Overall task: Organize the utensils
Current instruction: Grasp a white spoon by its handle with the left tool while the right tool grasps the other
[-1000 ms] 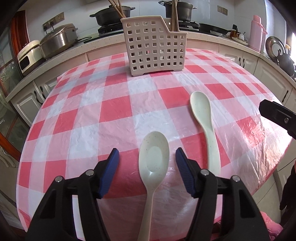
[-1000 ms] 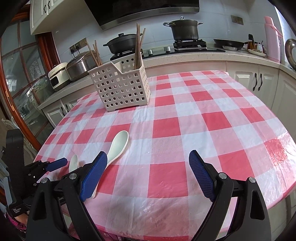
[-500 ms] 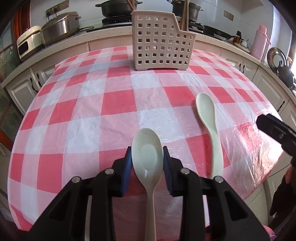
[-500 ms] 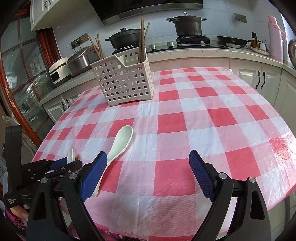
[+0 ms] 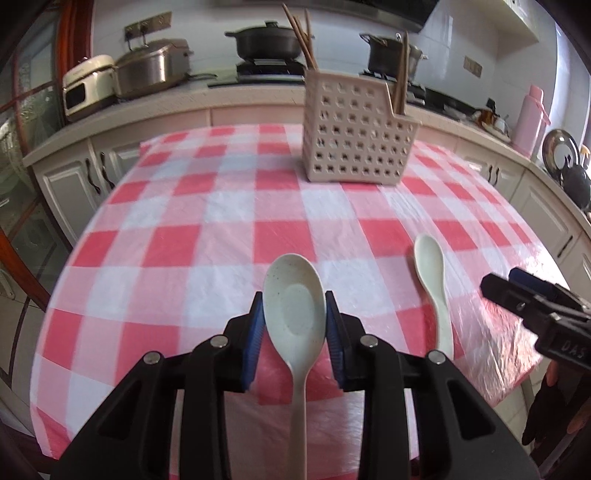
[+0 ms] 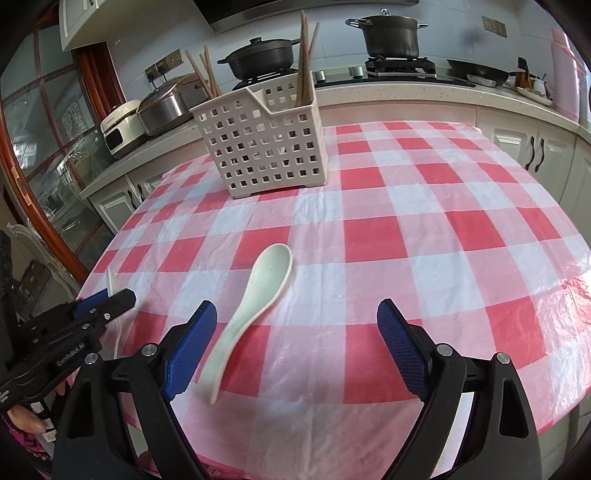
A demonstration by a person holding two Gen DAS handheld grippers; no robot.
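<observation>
My left gripper [image 5: 294,306] is shut on a speckled cream spoon [image 5: 293,306], its blue pads pressing both sides of the bowl, and holds it lifted over the checked tablecloth. From the right wrist view, that left gripper [image 6: 110,297] shows at the left with the spoon's tip [image 6: 110,282] poking out. A second cream spoon [image 5: 432,280] lies flat on the cloth to the right. My right gripper [image 6: 297,317] stands open just above this spoon [image 6: 255,314], whose handle lies by the left finger. A perforated beige utensil basket [image 5: 354,140] with chopsticks stands at the far side.
The round table [image 6: 461,229] wears a red and white checked cloth. Behind it runs a counter with a rice cooker [image 5: 151,68], black pots [image 6: 391,29] on a stove and a pink flask [image 5: 532,118]. A hand [image 6: 26,421] shows at the lower left.
My left gripper closed on the speckled spoon's bowl and lifted it off the cloth, tilting up. The right gripper came closer over the second spoon, still open.
</observation>
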